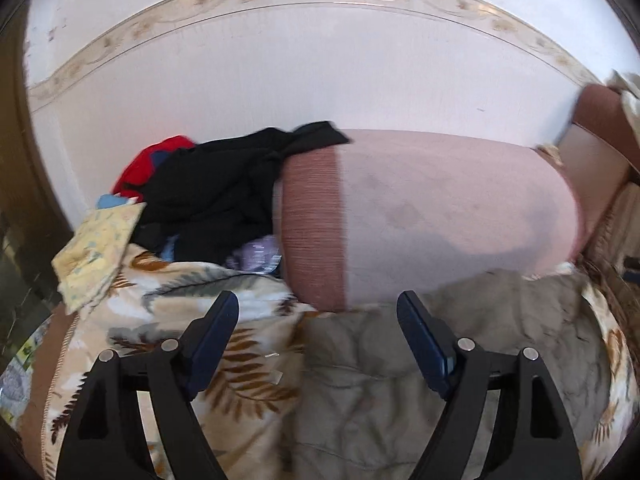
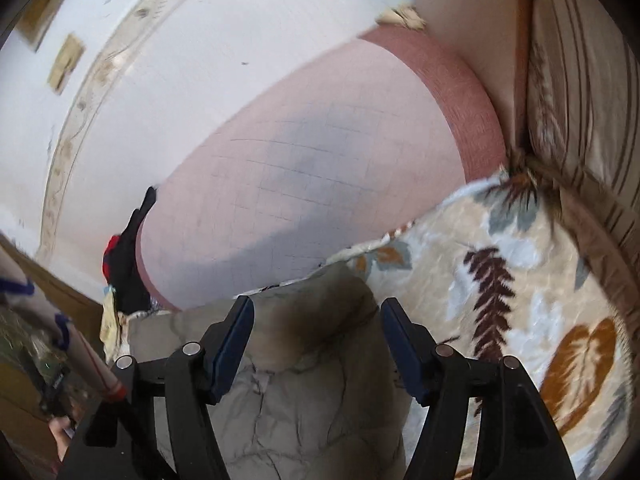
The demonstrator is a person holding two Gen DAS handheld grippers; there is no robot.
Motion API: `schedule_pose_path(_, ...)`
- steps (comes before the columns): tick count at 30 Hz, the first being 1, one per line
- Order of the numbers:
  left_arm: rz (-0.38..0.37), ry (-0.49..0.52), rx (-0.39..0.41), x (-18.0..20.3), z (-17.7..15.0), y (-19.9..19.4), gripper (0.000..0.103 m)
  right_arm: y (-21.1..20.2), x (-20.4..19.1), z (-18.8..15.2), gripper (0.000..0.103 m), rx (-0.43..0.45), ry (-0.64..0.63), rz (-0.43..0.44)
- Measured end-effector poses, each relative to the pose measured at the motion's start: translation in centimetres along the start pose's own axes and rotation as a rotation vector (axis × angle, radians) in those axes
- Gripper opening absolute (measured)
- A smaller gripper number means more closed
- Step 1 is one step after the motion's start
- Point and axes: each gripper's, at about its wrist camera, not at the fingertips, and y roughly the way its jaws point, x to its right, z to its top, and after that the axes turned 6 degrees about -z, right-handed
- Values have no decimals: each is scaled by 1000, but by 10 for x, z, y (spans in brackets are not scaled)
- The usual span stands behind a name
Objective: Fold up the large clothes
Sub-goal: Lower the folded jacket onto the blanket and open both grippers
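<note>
A grey quilted garment lies rumpled on a floral blanket that covers the sofa seat. My left gripper hangs open above the garment's far left part, near the foot of the backrest, with nothing between its fingers. In the right wrist view the same garment lies below my right gripper. That gripper is also open, and its pads stand apart from the cloth. A raised fold of the garment shows between its fingers. The blanket spreads out to the right.
The pink sofa backrest rises just behind the garment, with a white wall above. A heap of black clothes with a red item and a yellow patterned cloth sit at the left. A striped cushion closes the right end.
</note>
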Motion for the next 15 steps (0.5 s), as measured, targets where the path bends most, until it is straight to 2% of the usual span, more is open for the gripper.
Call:
schedule_pose_path(4, -97, 101, -54, 66, -18, 15, 81, -2, -58, -20, 71, -8, -209, -26)
schedule_pose_path(6, -120, 148, -88, 96, -29, 28, 81, 15, -91, -41, 71, -44, -292, -20)
schedule_pose_path(8, -110, 199, -135, 119, -40, 48, 81, 38, -119, -62, 71, -80, -367, -42)
schedule_pose_path(11, -52, 216, -246, 133, -58, 90, 81, 84, -143, -89, 69, -122, -455, -146)
schedule_pose_path(13, -11, 201, -316, 128, -71, 122, 83, 113, -142, -97, 70, -169, -462, -203)
schedule_pose_path(15, -1, 148, -359, 118, -79, 144, 90, 132, -134, -100, 73, -191, -446, -217)
